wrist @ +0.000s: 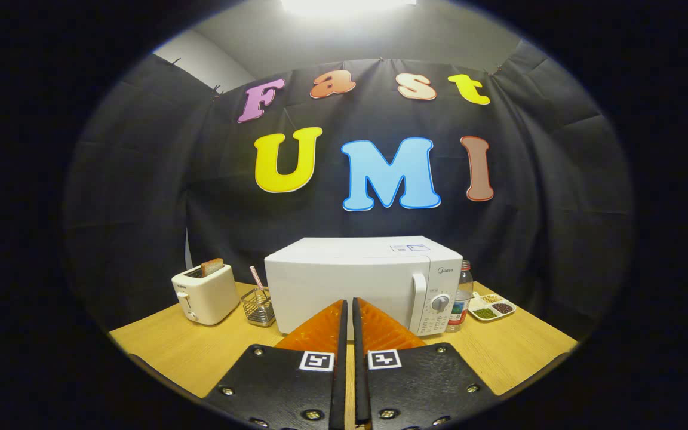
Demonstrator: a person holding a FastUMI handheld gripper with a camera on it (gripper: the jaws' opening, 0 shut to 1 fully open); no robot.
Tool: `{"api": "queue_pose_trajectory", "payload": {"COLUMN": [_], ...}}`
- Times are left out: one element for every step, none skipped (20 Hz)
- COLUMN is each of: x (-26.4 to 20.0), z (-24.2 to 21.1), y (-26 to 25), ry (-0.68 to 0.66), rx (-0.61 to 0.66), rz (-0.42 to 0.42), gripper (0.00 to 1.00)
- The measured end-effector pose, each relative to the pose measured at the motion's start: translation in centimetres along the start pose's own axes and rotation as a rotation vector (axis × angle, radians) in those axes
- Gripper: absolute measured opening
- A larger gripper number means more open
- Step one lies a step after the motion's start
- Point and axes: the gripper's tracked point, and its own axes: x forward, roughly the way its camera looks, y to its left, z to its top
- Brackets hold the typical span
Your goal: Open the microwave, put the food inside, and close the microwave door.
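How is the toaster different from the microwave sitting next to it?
The toaster is far smaller than the microwave. The toaster is cream and rounded; the microwave is white and boxy. The toaster has a bread slice standing in its top slot; the microwave's door is closed. Both stand on the wooden table, beyond the gripper, whose fingers are nearly together, holding nothing.

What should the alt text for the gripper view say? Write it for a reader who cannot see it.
A white microwave with its door closed stands on a wooden table, straight beyond the gripper, whose fingers are nearly together and hold nothing. A toaster with bread and a wire basket sit on one side, a bottle and divided dish on the other.
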Motion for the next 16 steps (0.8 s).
{"api": "queue_pose_trajectory", "payload": {"x": [-1.0, -1.8, -2.5, -3.2, -3.8, -4.1, -4.3, -4.5, -4.6, -4.5, -4.3, -4.3, -4.2, -3.9, -3.6, -3.5], "z": [0.3, 0.7, 1.2, 1.8, 2.5, 3.4, 4.4, 5.4, 6.0, 6.7, 7.5, 8.3, 9.0, 9.3, 9.3, 9.3], "y": [0.0, -0.2, -0.3, -0.3, -0.4, -0.6, -1.0, -1.3, -1.3, -1.2, -1.1, -1.1, -1.2, -1.1, -0.9, -0.9], "ry": [-0.009, -0.021, -0.030, -0.041, -0.051, -0.062, -0.076, -0.087, -0.087, -0.085, -0.084, -0.089, -0.092, -0.090, -0.082, -0.070], "rx": [-0.005, -0.012, -0.014, -0.013, -0.009, -0.008, -0.012, -0.015, -0.016, -0.013, -0.011, -0.017, -0.024, -0.023, -0.020, -0.021], "rz": [-0.003, -0.007, -0.010, -0.008, -0.009, -0.009, -0.021, -0.033, -0.039, -0.037, -0.038, -0.046, -0.053, -0.053, -0.051, -0.057], "gripper": [0.06, 0.06, 0.06, 0.06, 0.06, 0.06, 0.06, 0.06, 0.06, 0.06, 0.06, 0.06, 0.06, 0.06, 0.06, 0.06]}}
